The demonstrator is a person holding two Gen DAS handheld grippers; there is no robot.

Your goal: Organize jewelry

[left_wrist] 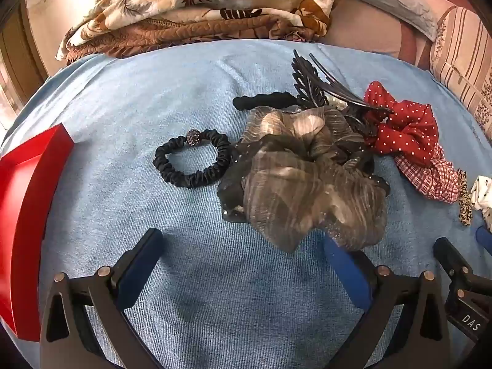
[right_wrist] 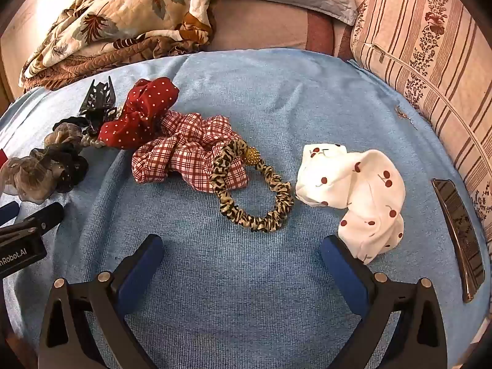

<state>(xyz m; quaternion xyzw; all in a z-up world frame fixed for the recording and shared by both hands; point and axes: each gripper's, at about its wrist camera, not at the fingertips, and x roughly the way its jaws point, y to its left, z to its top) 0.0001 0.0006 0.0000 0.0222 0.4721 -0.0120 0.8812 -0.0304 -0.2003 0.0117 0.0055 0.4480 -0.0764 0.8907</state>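
Observation:
Hair accessories lie on a blue towel [left_wrist: 129,98]. In the left wrist view a grey-brown sheer scrunchie [left_wrist: 307,184] lies just ahead of my open, empty left gripper [left_wrist: 243,246], beside a thin black scrunchie with a bead [left_wrist: 192,161], a black claw clip [left_wrist: 310,83] and a red dotted scrunchie [left_wrist: 406,126]. In the right wrist view my open, empty right gripper [right_wrist: 243,246] faces a leopard scrunchie [right_wrist: 255,190], a red plaid scrunchie [right_wrist: 184,156] and a white cherry scrunchie [right_wrist: 363,190] near its right finger.
A red box [left_wrist: 24,203] stands at the left edge. A dark phone [right_wrist: 458,230] lies at the towel's right edge. A floral quilt [left_wrist: 184,9] and a striped pillow [right_wrist: 430,55] border the towel at the back and right.

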